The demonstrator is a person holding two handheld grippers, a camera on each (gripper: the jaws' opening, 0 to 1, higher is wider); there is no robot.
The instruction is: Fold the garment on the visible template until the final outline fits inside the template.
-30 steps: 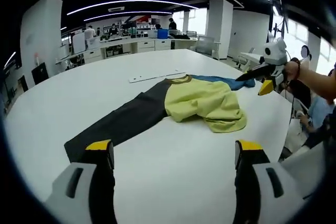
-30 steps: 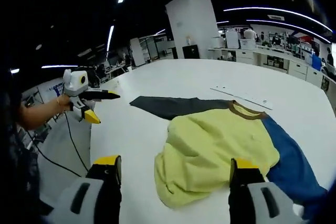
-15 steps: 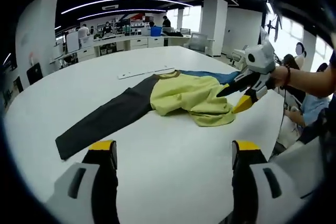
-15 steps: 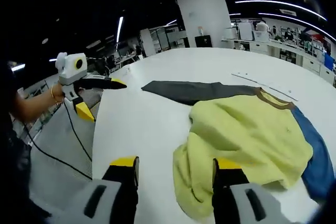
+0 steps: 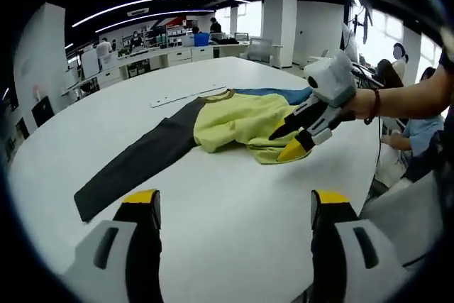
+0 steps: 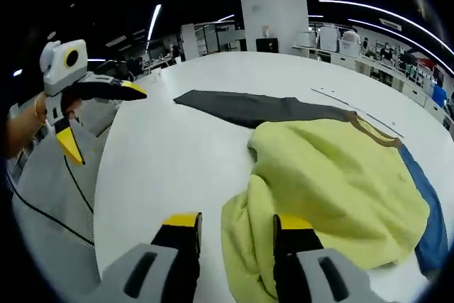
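Note:
A garment lies on the white table (image 5: 234,239). Its yellow body (image 5: 237,120) is bunched up, a dark grey sleeve (image 5: 135,164) stretches toward me and a blue sleeve (image 5: 273,93) lies behind. My left gripper (image 5: 234,200) hovers open over bare table, well short of the dark sleeve. My right gripper (image 5: 280,145) comes in from the right, low at the yellow hem. In the right gripper view the yellow body (image 6: 333,182) lies close, and my right gripper (image 6: 236,223) is open, jaws part narrowed, the hem between them. My left gripper (image 6: 106,127) hangs open at the left.
A thin white strip (image 5: 184,95) lies on the table beyond the collar. The table's near edge (image 6: 96,196) drops off at the left, where a cable (image 6: 42,204) hangs. A seated person (image 5: 418,140) is at the right edge. Office desks (image 5: 170,51) stand far behind.
My right gripper has come down from above the blue sleeve to the yellow hem, and its jaws have narrowed. My left gripper has stayed open and shifted only slightly.

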